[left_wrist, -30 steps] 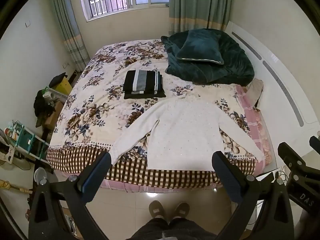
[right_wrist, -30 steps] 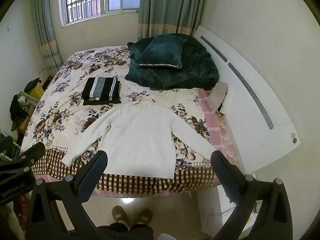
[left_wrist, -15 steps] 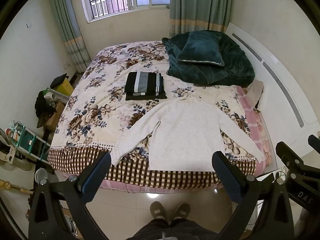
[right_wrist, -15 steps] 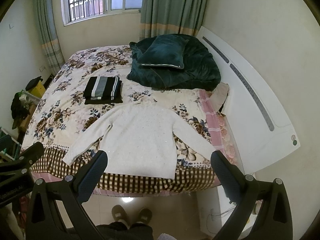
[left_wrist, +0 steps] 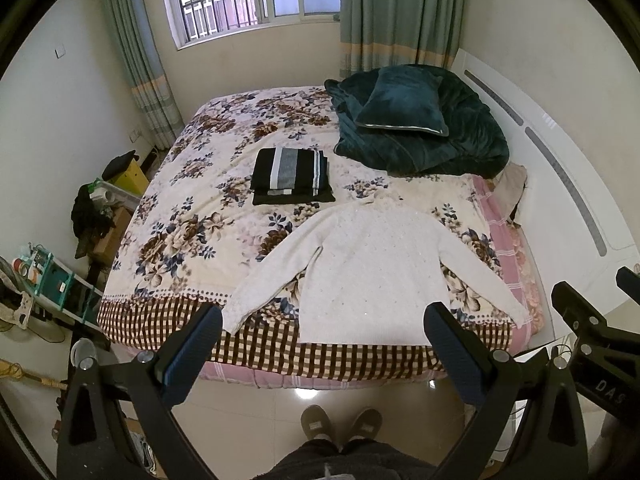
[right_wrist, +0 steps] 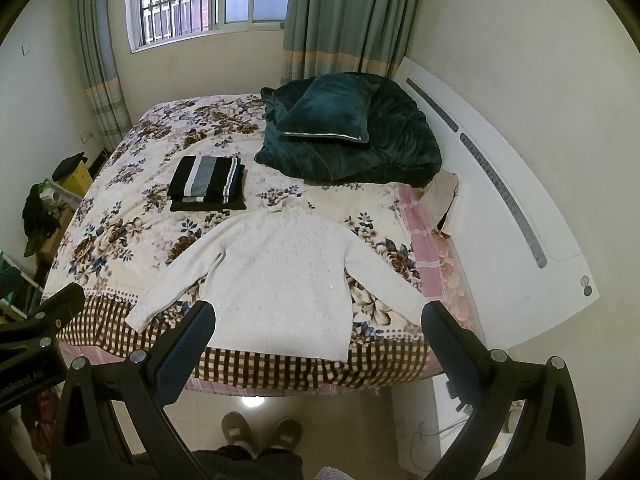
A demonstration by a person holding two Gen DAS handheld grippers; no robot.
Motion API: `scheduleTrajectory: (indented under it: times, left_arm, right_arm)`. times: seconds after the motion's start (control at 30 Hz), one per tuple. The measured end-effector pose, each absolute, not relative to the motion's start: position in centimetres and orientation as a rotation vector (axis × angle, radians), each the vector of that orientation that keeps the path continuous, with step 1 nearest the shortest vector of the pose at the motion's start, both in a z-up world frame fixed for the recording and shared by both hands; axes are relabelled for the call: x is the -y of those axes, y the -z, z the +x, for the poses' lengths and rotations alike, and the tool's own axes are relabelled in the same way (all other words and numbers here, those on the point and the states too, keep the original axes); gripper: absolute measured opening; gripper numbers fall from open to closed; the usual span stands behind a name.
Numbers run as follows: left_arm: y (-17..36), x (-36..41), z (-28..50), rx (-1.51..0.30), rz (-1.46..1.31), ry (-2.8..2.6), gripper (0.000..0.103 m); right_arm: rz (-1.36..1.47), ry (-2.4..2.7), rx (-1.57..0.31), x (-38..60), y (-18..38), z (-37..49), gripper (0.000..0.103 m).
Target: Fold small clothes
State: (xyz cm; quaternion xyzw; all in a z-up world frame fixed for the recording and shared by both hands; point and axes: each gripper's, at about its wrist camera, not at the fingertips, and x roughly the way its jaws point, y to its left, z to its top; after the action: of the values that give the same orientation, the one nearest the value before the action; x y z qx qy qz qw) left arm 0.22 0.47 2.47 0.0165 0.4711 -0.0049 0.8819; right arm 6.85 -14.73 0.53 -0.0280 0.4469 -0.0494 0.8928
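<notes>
A white sweater (left_wrist: 368, 272) lies flat on the floral bed, sleeves spread, hem at the near edge; it also shows in the right wrist view (right_wrist: 276, 280). A folded black and grey striped garment (left_wrist: 290, 176) sits behind it, seen too in the right wrist view (right_wrist: 206, 184). My left gripper (left_wrist: 322, 316) is open and empty, held above the floor in front of the bed. My right gripper (right_wrist: 318, 314) is open and empty, beside the left one.
A dark green blanket with a pillow (left_wrist: 416, 132) lies at the back right of the bed (left_wrist: 188, 216). A white headboard (right_wrist: 500, 208) runs along the right. Shelves and clutter (left_wrist: 60, 280) stand at the left. Feet in slippers (left_wrist: 340, 424) stand on the tiled floor.
Both grippers have drawn back and up a little from the bed; the view has shifted slightly. The clothes have not moved.
</notes>
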Motion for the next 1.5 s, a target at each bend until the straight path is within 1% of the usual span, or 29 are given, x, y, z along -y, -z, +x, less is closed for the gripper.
scheduleTrajectory:
  times: [1.5]
  left_arm:
    - [-2.7, 0.1, 0.3, -0.974, 0.034, 0.014, 0.103]
  right_arm:
    - [-0.071, 0.092, -0.92, 14.9, -2.0, 6.5, 0.103]
